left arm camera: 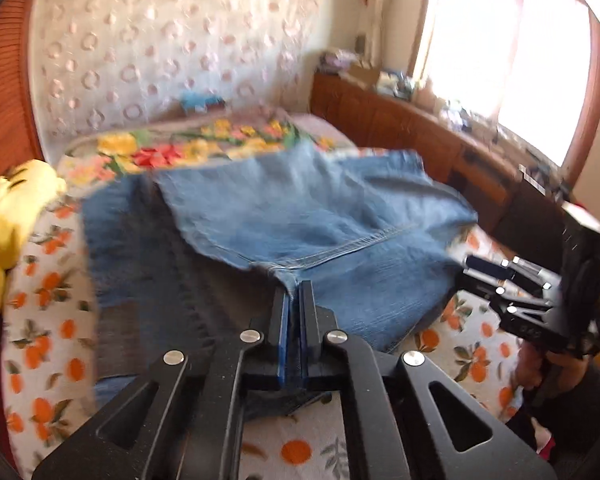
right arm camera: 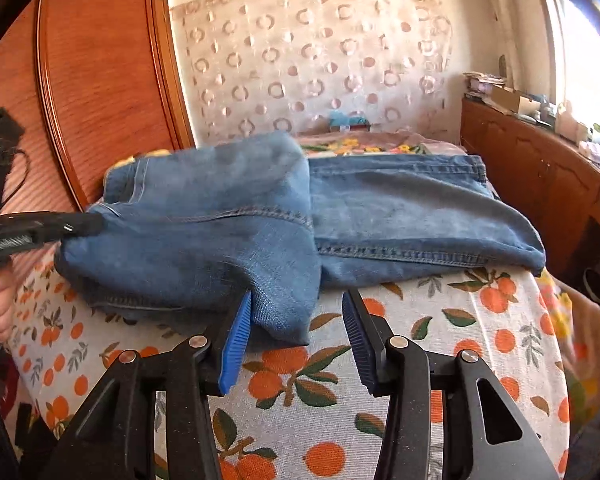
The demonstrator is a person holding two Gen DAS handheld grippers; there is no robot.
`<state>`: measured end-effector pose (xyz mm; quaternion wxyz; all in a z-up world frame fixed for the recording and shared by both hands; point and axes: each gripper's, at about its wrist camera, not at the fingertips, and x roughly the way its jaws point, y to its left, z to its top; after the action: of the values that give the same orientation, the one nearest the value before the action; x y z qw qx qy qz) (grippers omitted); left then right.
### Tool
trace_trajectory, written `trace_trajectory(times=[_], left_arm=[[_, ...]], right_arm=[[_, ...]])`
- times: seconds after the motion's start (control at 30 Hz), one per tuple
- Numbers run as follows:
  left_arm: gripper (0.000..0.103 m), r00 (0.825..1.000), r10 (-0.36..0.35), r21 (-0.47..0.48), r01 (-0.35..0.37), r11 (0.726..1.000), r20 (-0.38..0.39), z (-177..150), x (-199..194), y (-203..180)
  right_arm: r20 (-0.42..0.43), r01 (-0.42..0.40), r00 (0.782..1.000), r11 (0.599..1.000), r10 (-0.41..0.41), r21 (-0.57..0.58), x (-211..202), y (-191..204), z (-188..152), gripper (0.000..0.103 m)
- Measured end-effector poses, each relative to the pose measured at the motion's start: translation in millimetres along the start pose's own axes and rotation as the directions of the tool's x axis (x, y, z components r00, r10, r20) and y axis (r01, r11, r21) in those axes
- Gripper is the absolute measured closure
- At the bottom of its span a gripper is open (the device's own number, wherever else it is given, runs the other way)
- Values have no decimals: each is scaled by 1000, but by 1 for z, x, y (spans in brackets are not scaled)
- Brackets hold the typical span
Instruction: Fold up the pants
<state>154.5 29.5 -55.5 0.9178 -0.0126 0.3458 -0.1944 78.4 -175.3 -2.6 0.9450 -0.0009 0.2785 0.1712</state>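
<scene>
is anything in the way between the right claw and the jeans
Nothing visible. The right claw is open, with the near corner of the jeans already lying between its pads, on the orange-print bedsheet. The left claw is shut on the denim's other edge.

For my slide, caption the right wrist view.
Right tool open at the edge of blue jeans on an orange-print bedsheet.

An orange-printed bedsheet [right arm camera: 480,300] covered the bed, with a floral blanket [left arm camera: 172,152] farther back. A yellow plush toy [left arm camera: 12,208] lay at the bed's edge. A circle-patterned curtain [right arm camera: 320,60] hung behind, beside a wooden cabinet [right arm camera: 540,176] under a bright window [left arm camera: 512,60].
</scene>
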Motion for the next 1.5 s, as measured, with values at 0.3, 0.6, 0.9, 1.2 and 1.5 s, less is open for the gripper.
trace_trajectory(times=[0.3,0.6,0.9,1.2,1.5], left_arm=[[101,993,115,-43,-114,993,26,-8,-37,35],[59,996,71,-37,-72,997,-46,-18,6,16],[57,996,-6,-9,5,1000,-94,-11,41,-2],[99,998,-18,8,19,1000,-56,-18,17,-5],[99,994,112,-11,-112,994,5,-18,-37,27]], right_arm=[[35,-43,998,999,44,-26,-18,-9,-28,54],[8,-54,999,998,54,-27,-2,-18,-21,51],[48,-29,998,999,28,18,-1,-41,-2,41],[9,-20,1000,994,19,107,7,-74,-5,40],[8,9,1000,998,-9,55,6,-60,-9,40]])
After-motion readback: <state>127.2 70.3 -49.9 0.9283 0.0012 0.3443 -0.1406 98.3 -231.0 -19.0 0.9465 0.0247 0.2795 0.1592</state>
